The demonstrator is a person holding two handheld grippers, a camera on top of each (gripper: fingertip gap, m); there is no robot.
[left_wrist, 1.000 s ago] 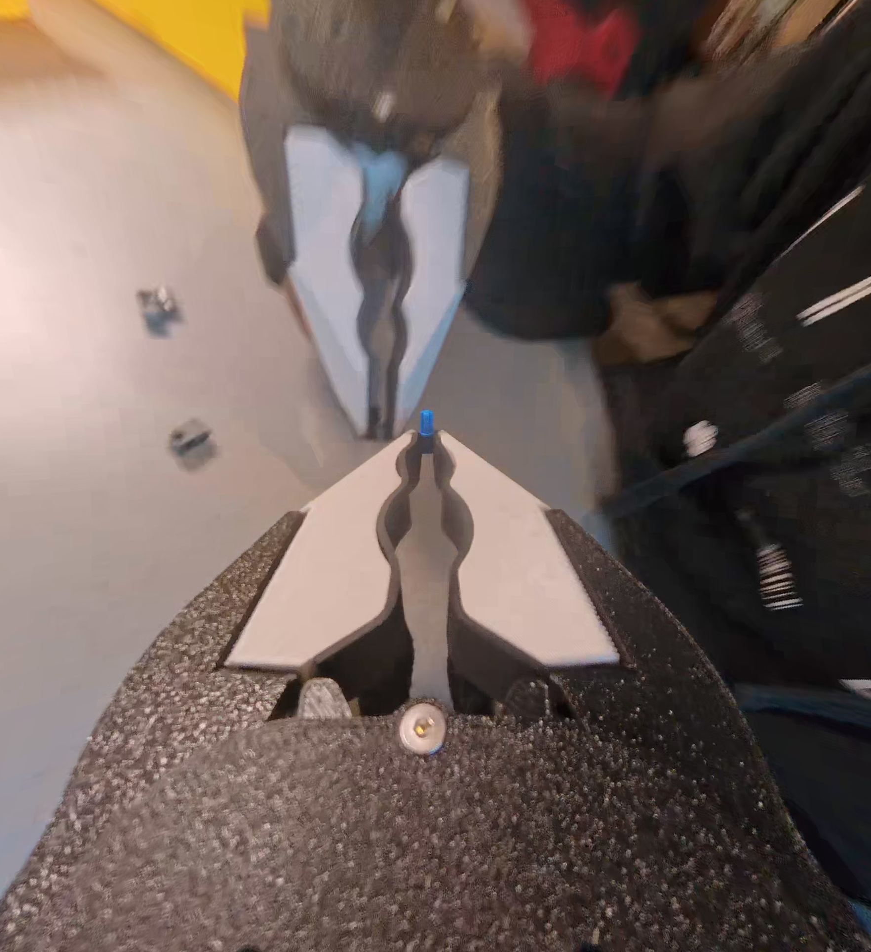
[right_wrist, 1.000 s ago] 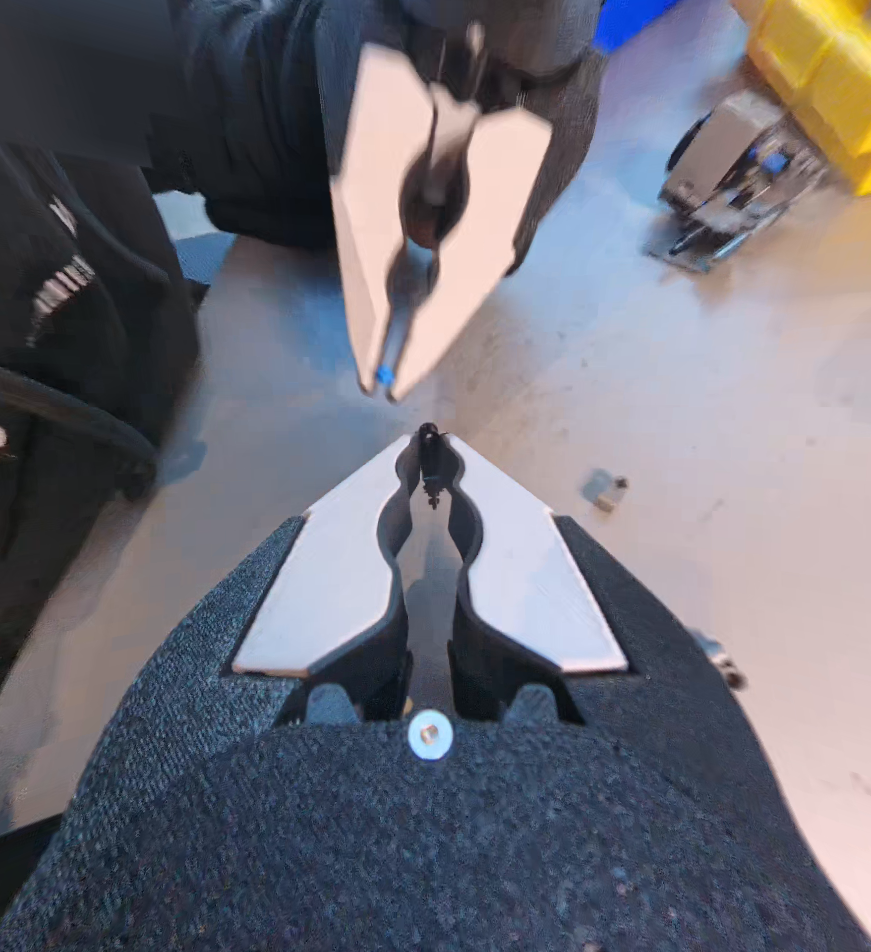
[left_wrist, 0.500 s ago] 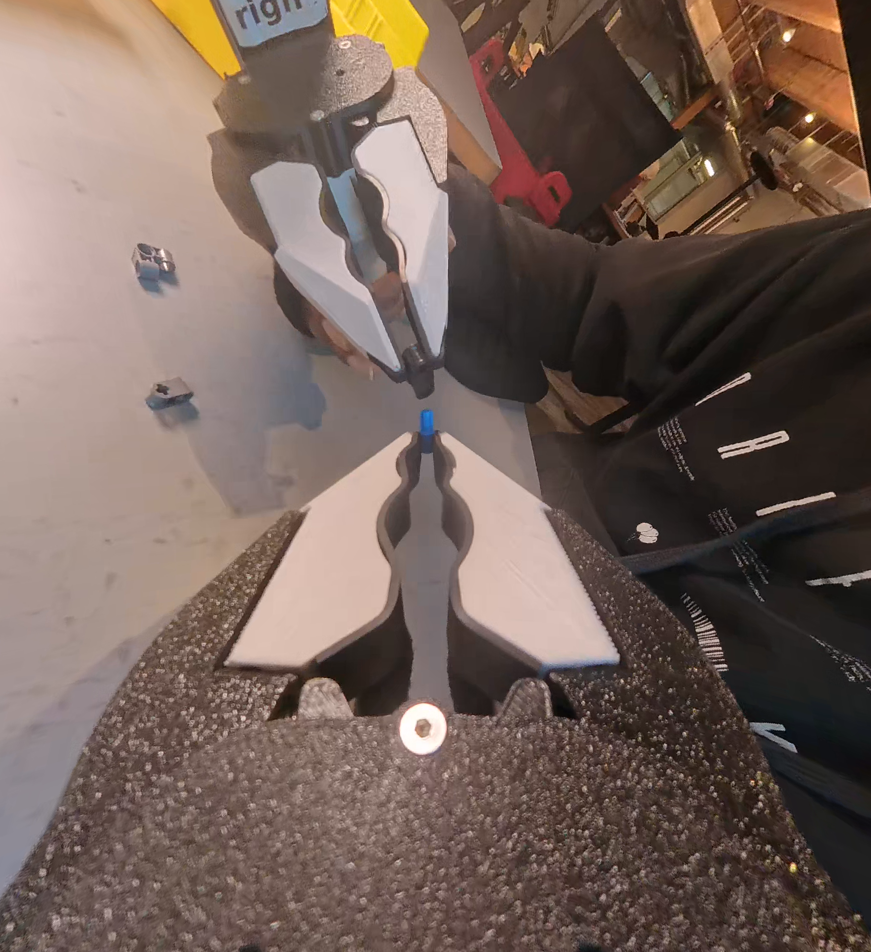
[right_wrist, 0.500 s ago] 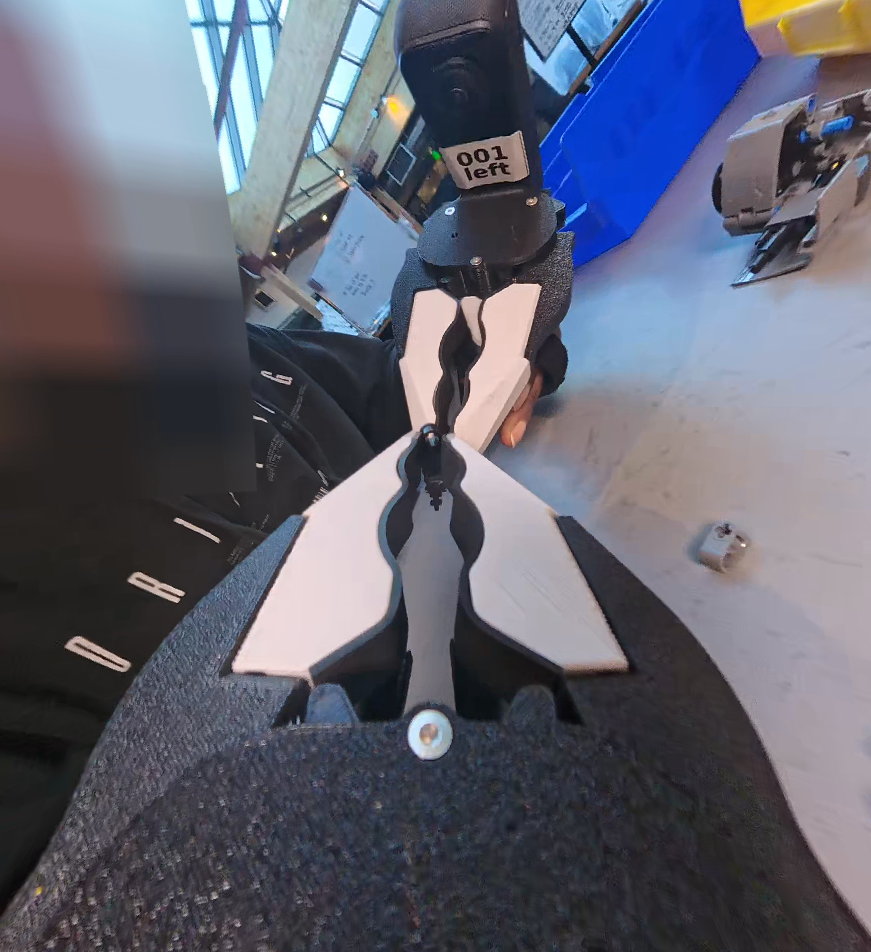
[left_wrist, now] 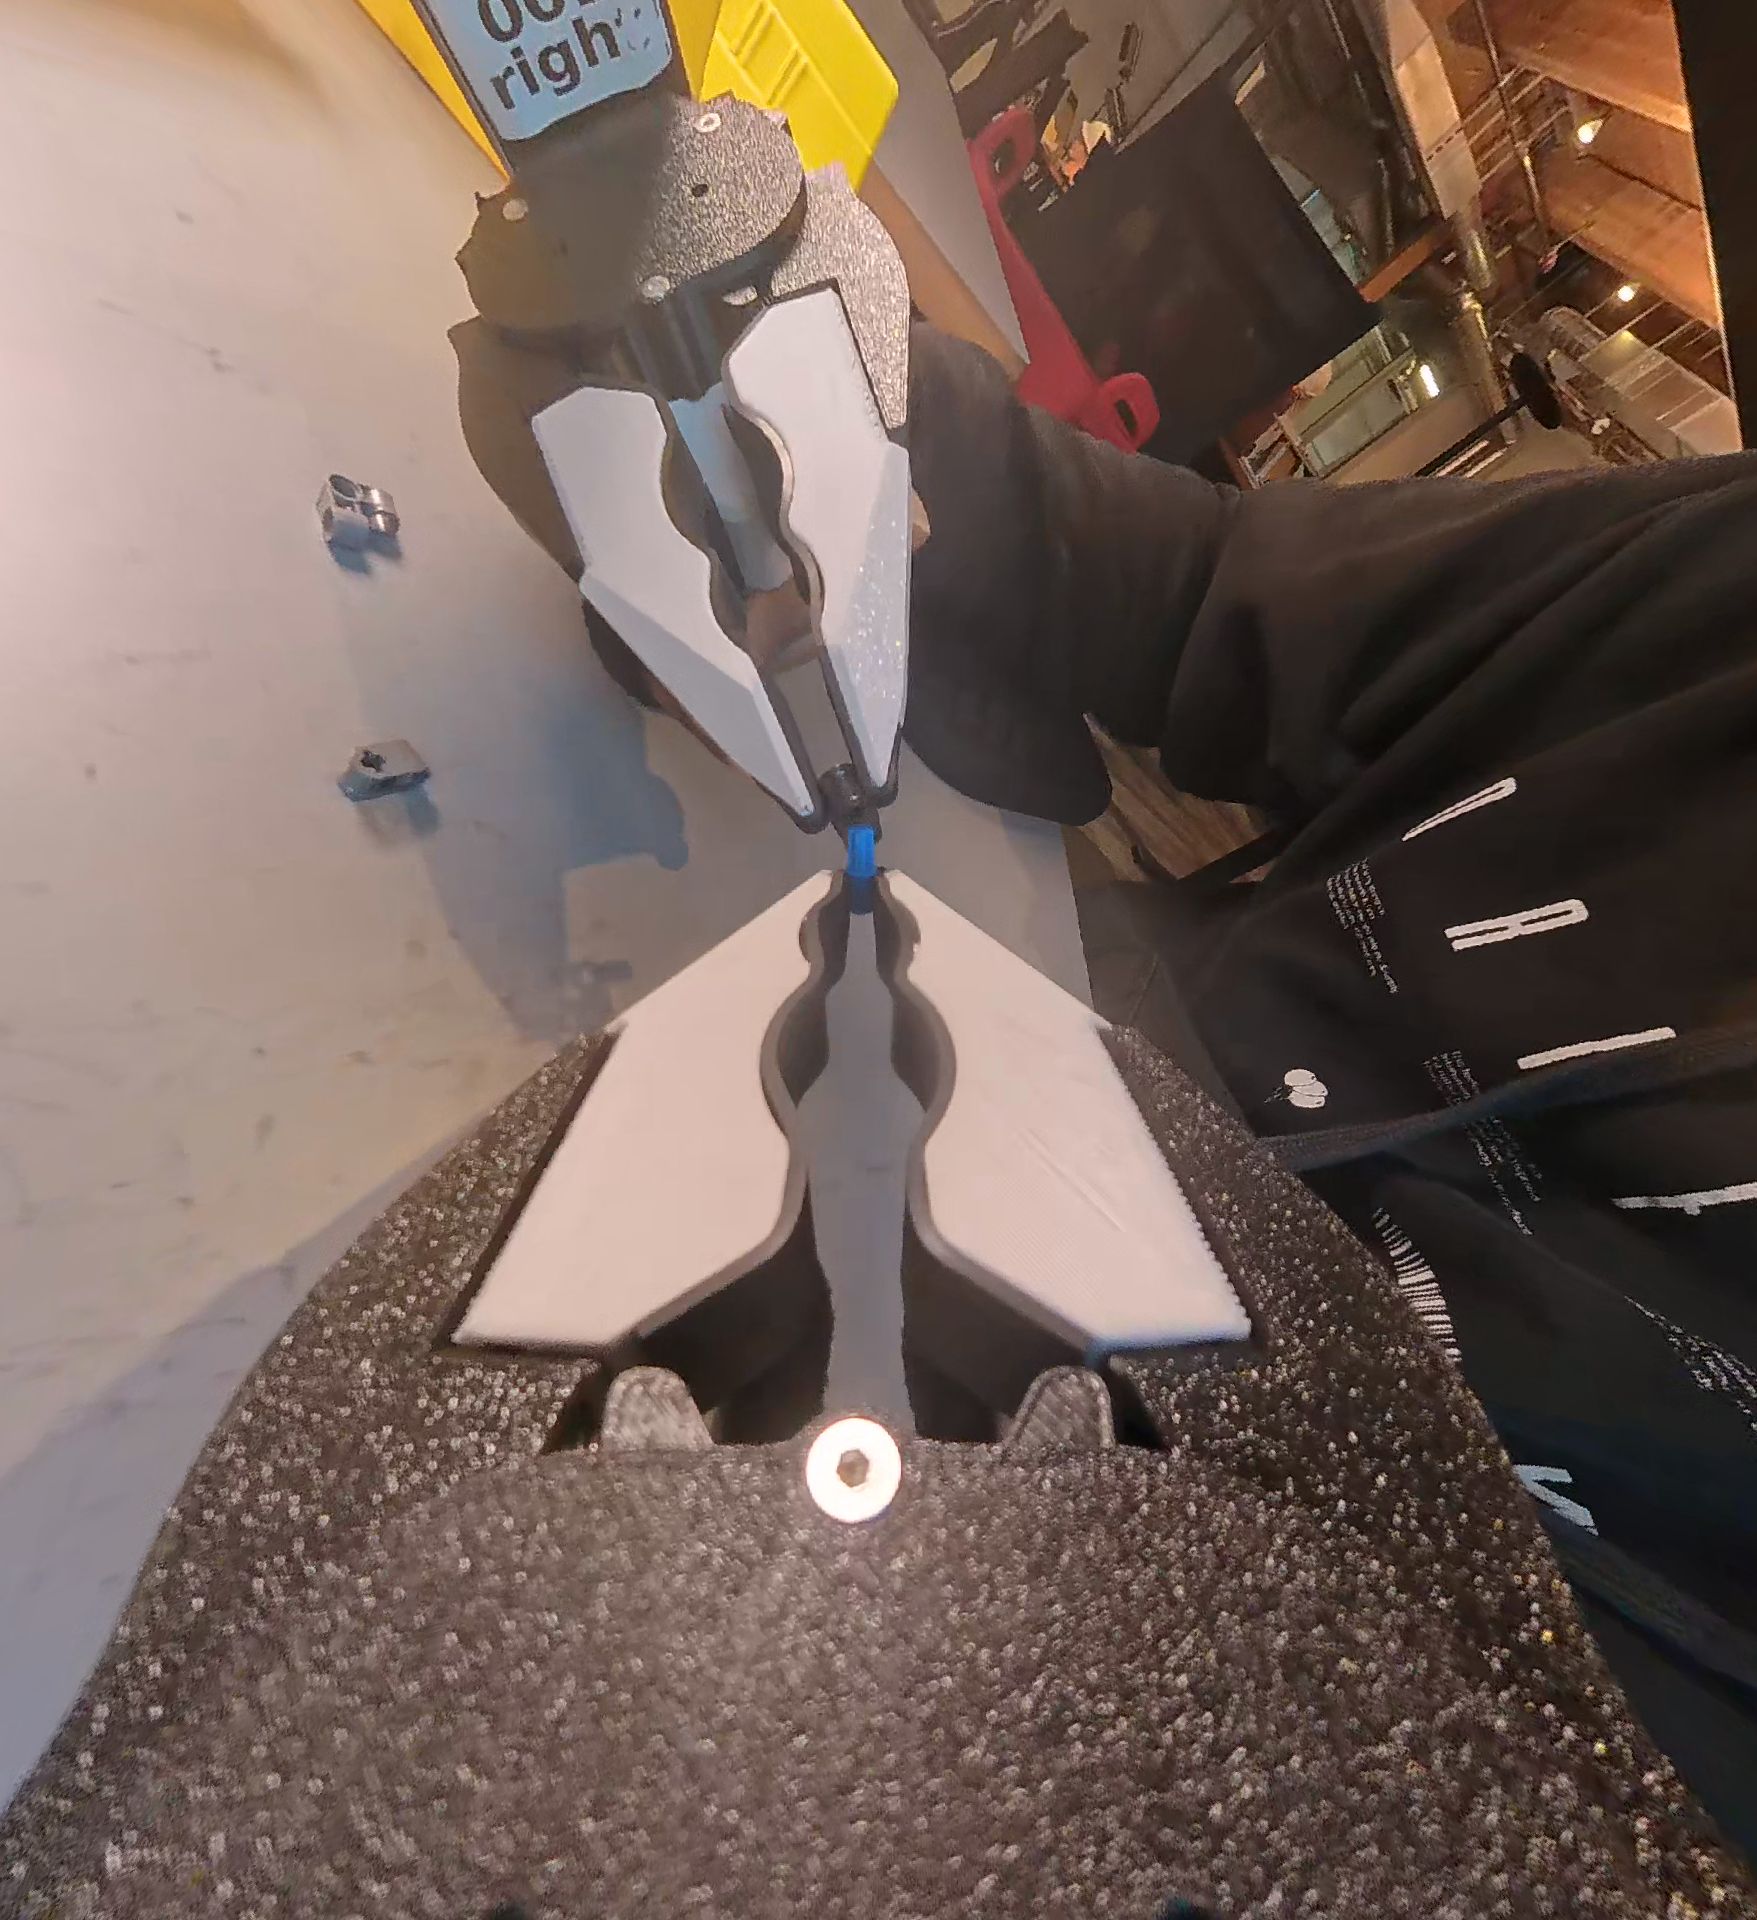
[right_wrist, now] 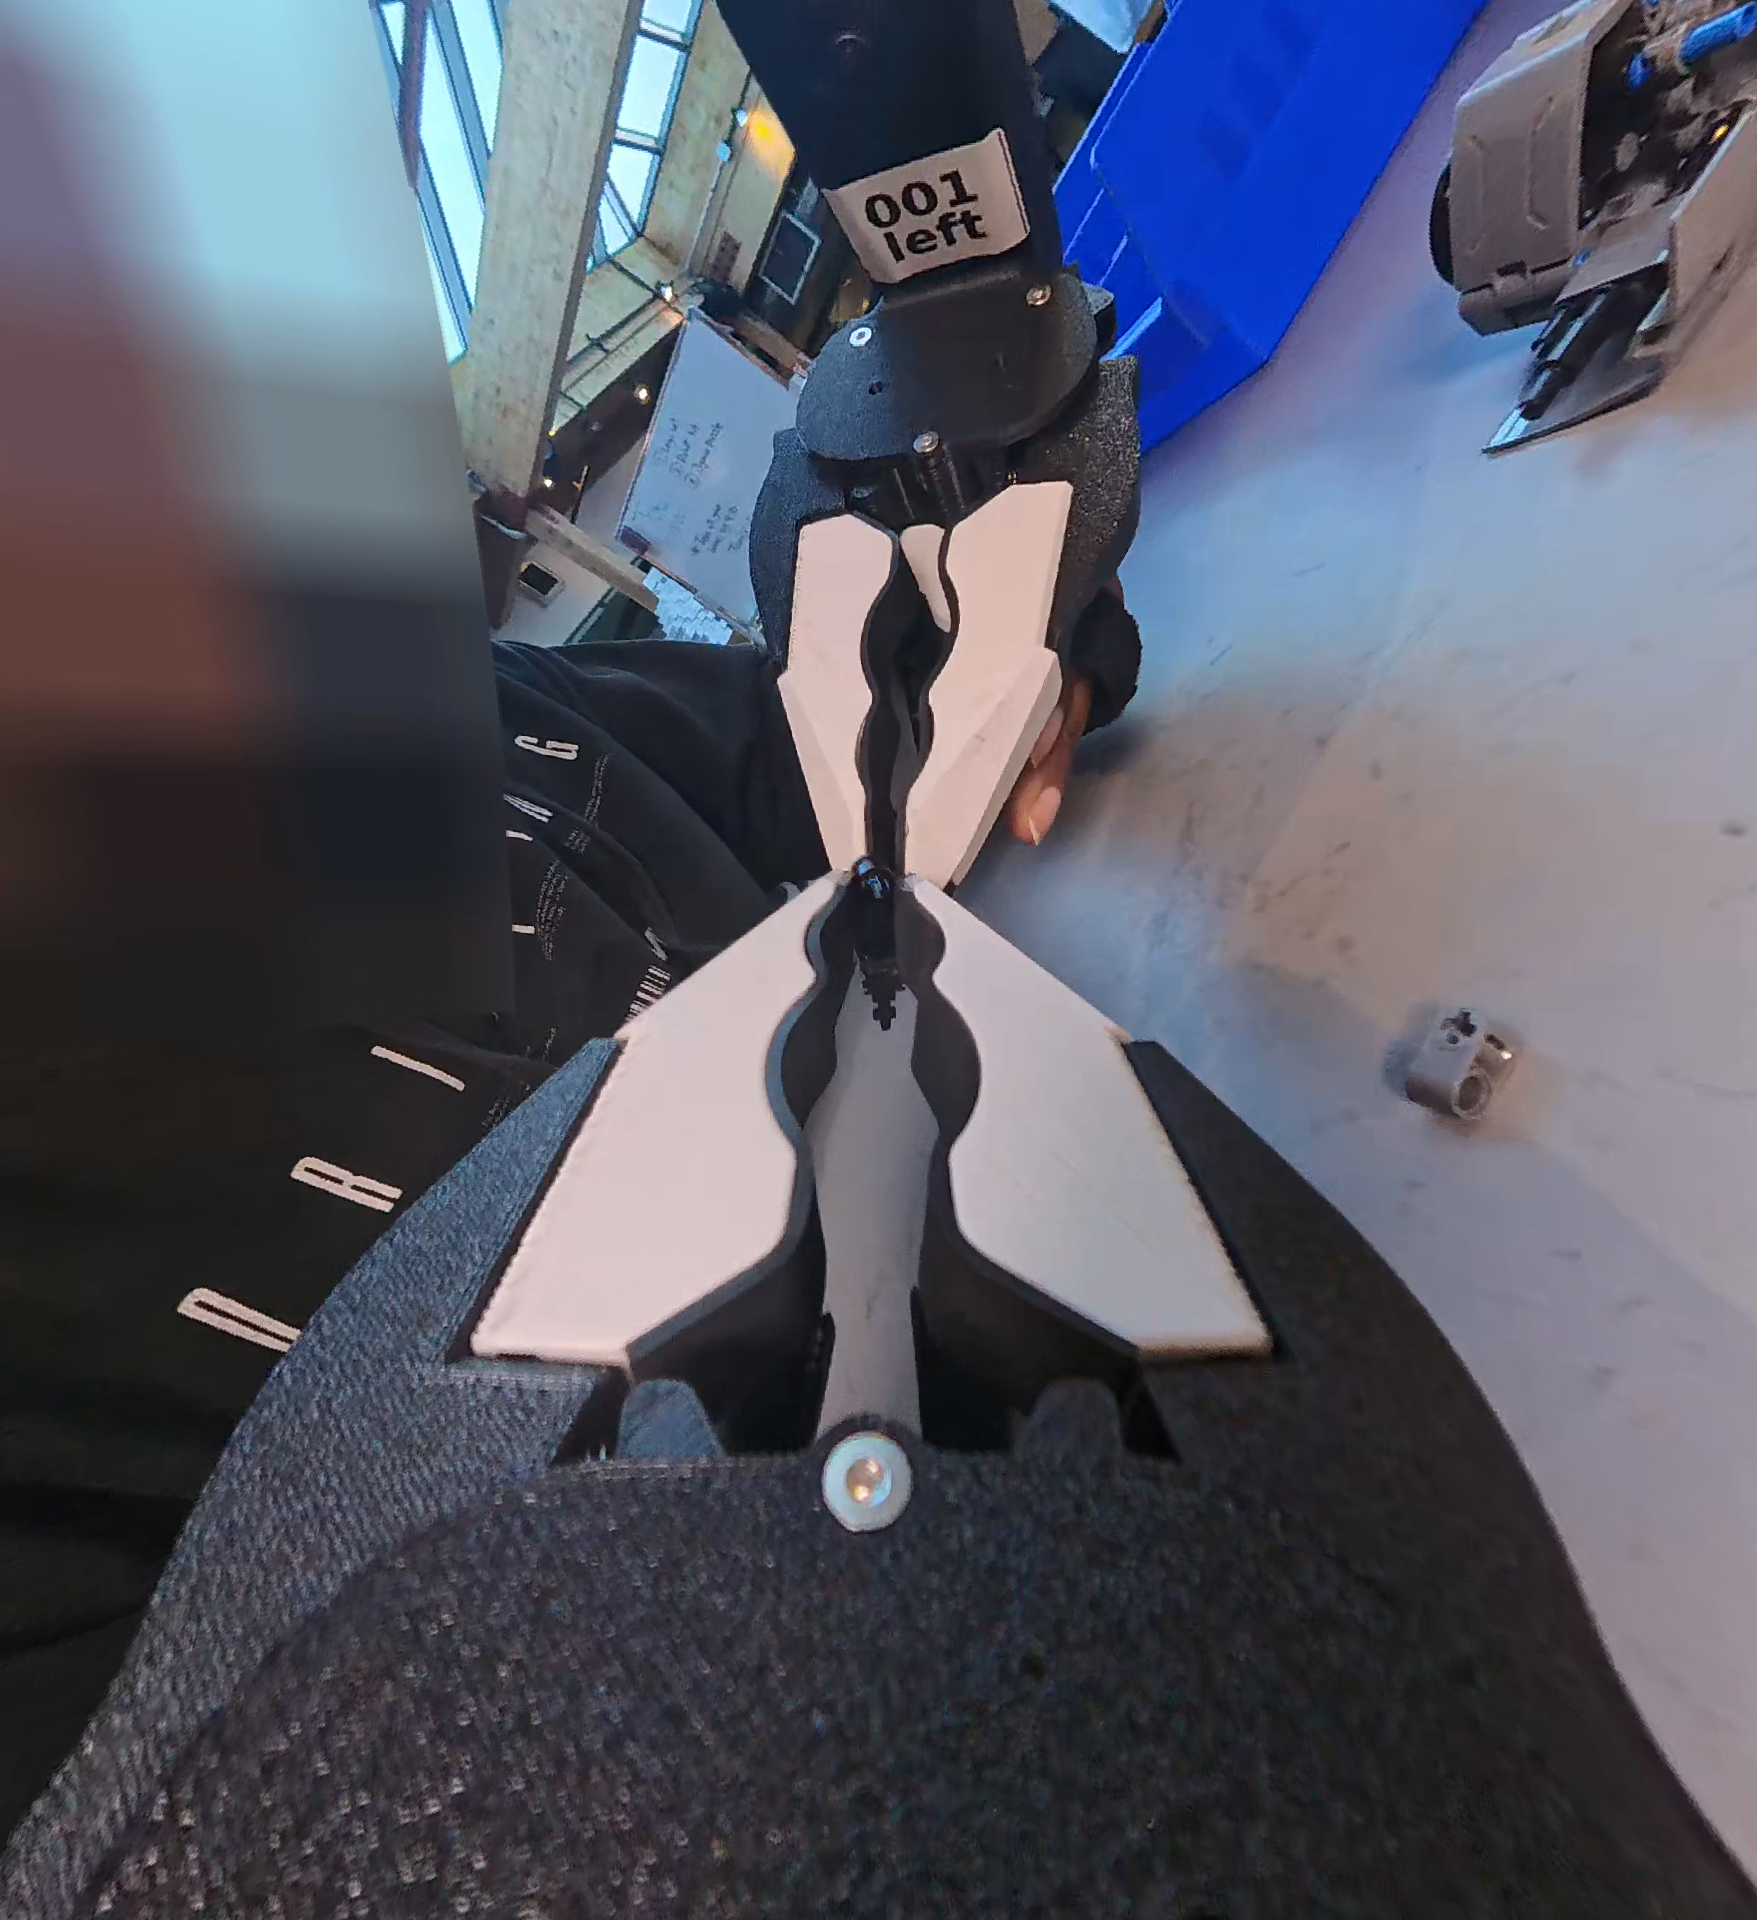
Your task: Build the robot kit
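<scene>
Blue pin (left_wrist: pixel 860 854) pinched in my left claw (left_wrist: pixel 858 883), black pin (right_wrist: pixel 872 914) in right claw (right_wrist: pixel 869 883); both clamped, tips touching for alignment.

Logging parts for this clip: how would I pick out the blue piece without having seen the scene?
Start at the grey tabletop, then find the left gripper in the foreground. The blue peg is pinched at its tip, touching the black part in the right gripper. It is the only blue piece there.

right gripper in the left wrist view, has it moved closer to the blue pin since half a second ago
Yes. The right gripper has closed in: its black piece now meets the blue pin, measured against the left gripper, fixed in view.
</scene>
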